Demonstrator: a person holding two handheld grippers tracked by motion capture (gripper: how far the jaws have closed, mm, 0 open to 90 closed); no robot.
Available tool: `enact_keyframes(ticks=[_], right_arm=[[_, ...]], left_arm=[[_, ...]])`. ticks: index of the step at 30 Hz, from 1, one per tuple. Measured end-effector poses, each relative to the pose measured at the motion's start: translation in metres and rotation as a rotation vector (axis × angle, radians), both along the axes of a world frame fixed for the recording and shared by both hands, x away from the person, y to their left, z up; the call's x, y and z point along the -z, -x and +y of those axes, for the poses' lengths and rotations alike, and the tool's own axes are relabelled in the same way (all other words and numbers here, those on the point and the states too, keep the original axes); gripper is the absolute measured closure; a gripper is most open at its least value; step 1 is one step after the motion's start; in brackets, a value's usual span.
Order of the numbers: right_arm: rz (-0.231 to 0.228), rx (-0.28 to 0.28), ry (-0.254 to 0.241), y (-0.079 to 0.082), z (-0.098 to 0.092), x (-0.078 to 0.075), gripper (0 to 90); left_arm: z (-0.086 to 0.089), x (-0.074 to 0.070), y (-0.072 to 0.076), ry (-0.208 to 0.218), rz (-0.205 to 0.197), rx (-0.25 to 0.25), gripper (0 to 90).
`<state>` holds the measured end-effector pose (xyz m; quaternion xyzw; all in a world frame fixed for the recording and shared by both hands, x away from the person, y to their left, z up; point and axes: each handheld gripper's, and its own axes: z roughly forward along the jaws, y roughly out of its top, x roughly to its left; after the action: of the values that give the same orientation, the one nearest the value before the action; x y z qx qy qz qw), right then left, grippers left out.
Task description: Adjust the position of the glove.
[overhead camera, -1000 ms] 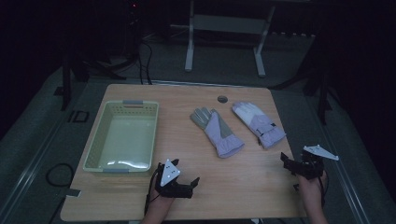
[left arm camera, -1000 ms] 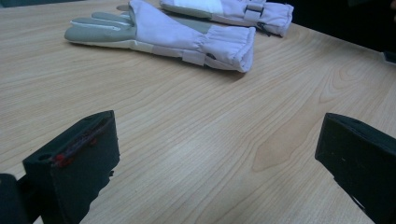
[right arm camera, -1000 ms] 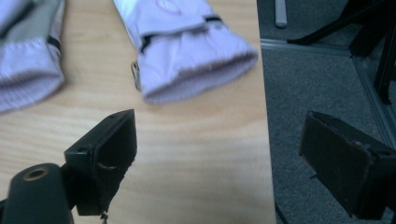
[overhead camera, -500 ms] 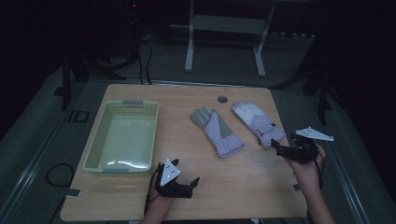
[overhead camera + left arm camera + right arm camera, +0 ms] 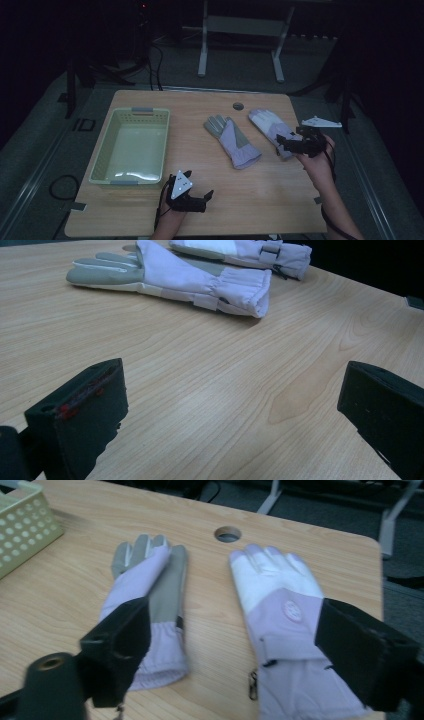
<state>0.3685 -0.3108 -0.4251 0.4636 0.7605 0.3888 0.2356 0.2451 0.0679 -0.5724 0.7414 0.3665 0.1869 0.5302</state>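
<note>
Lilac glove (image 5: 295, 645) apparently under open right tongs (image 5: 240, 655).

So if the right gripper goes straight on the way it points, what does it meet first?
Most likely the cuff of the white-backed glove, which lies between the open fingers of the right gripper; its height above the glove is unclear.
</note>
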Motion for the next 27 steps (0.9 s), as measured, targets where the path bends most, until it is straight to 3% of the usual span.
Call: enact_keyframes(ticks=[11,14,19,24,27], right_arm=[[0.042,-0.087,-0.001,-0.032,0.033,-0.001,21.6],[0.072,-0.126,0.001,-0.044,0.049,0.003,24.0],[0.106,-0.148,0.024,-0.056,0.067,0.011,26.6],[0.136,-0.177,0.104,-0.072,0.087,0.027,34.9],[0.145,-0.19,0.101,-0.078,0.093,0.033,37.4]], left_arm=[[0.0,0.0,0.0,0.0,0.003,0.01,0.0],[0.0,0.0,0.0,0.002,0.004,0.01,0.0],[0.0,0.0,0.0,0.003,0.004,0.014,0.0],[0.001,0.0,0.0,0.005,0.007,0.019,0.0],[0.001,0.0,0.0,0.001,0.004,0.021,0.0]])
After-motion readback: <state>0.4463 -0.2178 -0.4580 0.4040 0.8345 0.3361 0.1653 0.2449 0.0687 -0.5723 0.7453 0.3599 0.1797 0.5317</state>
